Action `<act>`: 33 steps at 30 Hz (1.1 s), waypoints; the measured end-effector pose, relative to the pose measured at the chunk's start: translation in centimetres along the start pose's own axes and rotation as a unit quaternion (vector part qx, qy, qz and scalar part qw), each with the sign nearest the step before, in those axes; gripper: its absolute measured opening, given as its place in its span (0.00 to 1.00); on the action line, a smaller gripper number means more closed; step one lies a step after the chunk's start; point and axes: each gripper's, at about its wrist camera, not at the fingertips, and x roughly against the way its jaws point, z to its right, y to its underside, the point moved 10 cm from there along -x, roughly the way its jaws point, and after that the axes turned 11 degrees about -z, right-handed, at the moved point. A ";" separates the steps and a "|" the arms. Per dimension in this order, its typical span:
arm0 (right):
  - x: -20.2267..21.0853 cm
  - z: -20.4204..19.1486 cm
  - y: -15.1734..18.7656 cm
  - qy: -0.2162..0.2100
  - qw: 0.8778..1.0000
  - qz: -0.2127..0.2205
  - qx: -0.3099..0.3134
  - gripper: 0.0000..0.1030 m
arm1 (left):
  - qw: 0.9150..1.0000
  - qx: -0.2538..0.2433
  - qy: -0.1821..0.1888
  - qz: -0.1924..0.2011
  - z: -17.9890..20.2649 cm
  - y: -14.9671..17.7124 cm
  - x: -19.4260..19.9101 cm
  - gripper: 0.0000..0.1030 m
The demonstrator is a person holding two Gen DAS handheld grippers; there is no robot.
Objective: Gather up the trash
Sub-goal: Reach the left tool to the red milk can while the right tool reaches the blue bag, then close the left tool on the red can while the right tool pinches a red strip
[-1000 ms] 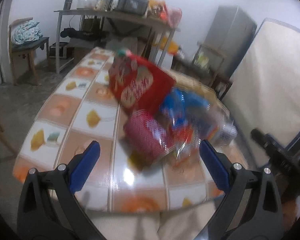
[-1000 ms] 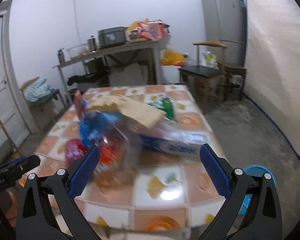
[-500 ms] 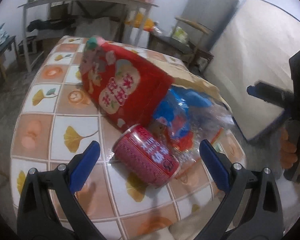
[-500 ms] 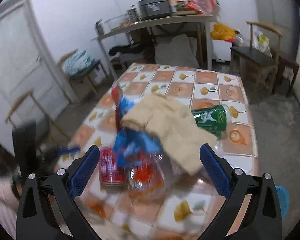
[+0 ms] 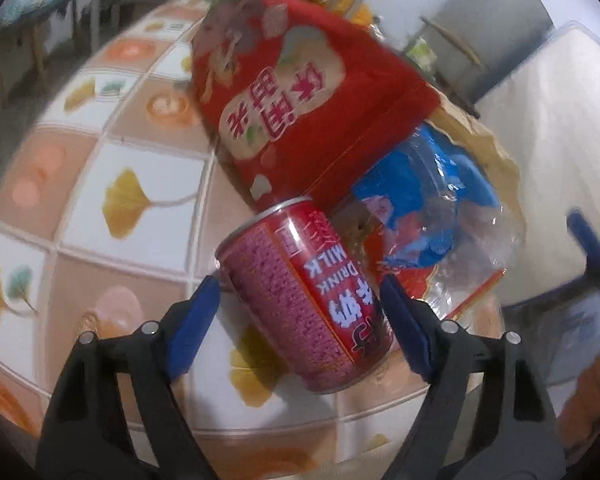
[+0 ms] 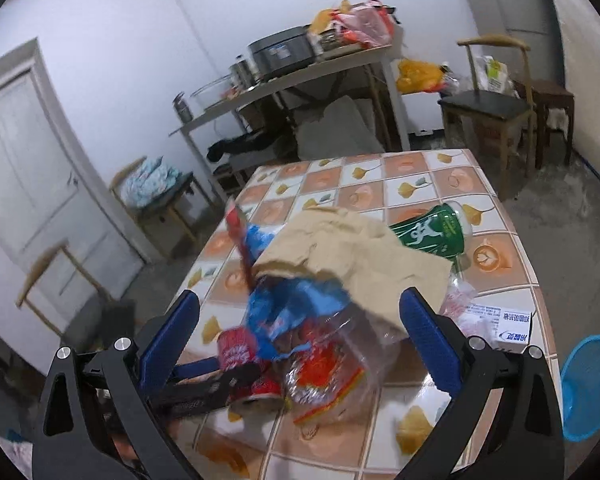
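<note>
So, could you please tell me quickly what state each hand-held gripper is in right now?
Left hand-held gripper: closing around the red milk drink can, pads not yet pressing.
Right hand-held gripper: open, holding nothing, above the trash pile.

"MILK DRINK" read on the red can, large Chinese characters stood on the red bag, small print on the white box was illegible
</note>
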 end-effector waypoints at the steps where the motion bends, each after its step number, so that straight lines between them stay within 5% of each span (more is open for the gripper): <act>1: 0.1 -0.5 0.0 -0.001 1.000 -0.004 0.010 0.95 | 1.000 0.006 0.005 0.002 -0.1 -0.1 -0.1 0.69; 10: -3.5 -7.0 -4.9 -0.070 0.988 -0.107 0.086 0.86 | 0.999 0.041 0.029 0.019 -1.9 0.3 1.7 0.60; 15: -10.8 -9.1 -8.8 -0.031 0.972 -0.195 0.124 0.76 | 0.997 0.058 0.035 0.027 -3.5 0.2 3.0 0.58; 21: -19.7 -7.8 -9.2 0.044 0.948 -0.292 0.116 0.52 | 0.997 0.060 0.038 0.034 -5.9 1.6 3.8 0.56; 24: -21.2 -7.8 -8.6 0.041 0.943 -0.312 0.111 0.35 | 0.997 0.060 0.041 0.032 -6.4 1.9 4.4 0.56; 26: -21.4 -8.2 -8.3 0.032 0.943 -0.314 0.109 0.13 | 0.997 0.060 0.045 0.032 -6.5 1.8 4.5 0.55; 29: -21.0 -8.8 -8.1 0.021 0.945 -0.308 0.106 0.07 | 0.996 0.061 0.048 0.034 -6.6 2.0 4.8 0.52; 32: -19.7 -9.5 -8.5 0.007 0.951 -0.290 0.103 0.05 | 0.996 0.050 0.050 0.055 -6.2 1.9 6.0 0.27; 33: -18.9 -9.8 -8.9 -0.002 0.954 -0.280 0.102 0.05 | 0.996 0.045 0.049 0.059 -6.0 1.6 6.4 0.03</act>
